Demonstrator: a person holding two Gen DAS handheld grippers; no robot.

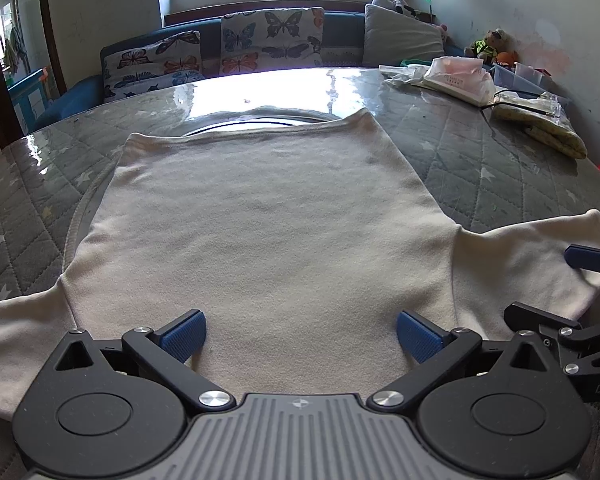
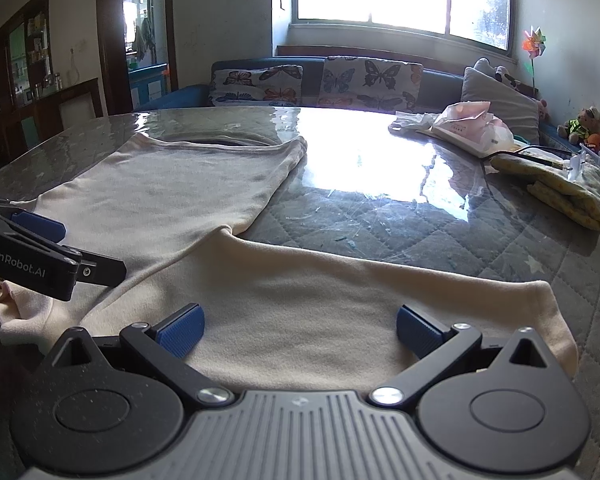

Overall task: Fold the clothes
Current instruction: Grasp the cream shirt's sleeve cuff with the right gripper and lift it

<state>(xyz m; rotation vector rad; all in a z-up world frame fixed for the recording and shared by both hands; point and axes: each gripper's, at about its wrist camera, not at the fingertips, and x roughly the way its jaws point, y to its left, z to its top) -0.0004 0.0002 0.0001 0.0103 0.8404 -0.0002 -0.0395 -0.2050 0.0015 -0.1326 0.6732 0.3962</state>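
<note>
No fold shows yet — the cream shirt (image 1: 260,220) lies spread flat on the tabletop (image 1: 480,152), body smooth, hem at the far end, both sleeves out to the sides. By my reading the task is at its very start: the spreading is done, and all the folding is left.

Both tools stand wide open and hold nothing. The left tool (image 1: 301,338) hangs over the near end of the body, its blue pads apart with bare cloth between them. The right tool (image 2: 300,330) hangs over the right sleeve (image 2: 360,292), jaws just as wide, gripping nothing. Each tool shows at the edge of the other's view, so the two sit close side by side.

Edges: the far hem (image 1: 256,130) ends near a bright glare patch on the glossy cover, well short of the tabletop's far rim. The right sleeve's cuff (image 2: 548,312) lies near the tabletop's right side; the left sleeve (image 1: 16,340) runs out of the picture, so its end I cannot tell.

Room: the quilted surface right of the body is bare — space enough, I judge, to swing a sleeve inward. A yellow folded cloth (image 2: 568,196) and a pile of plastic bags (image 2: 472,128) sit at the far right, well apart from the shirt.
</note>
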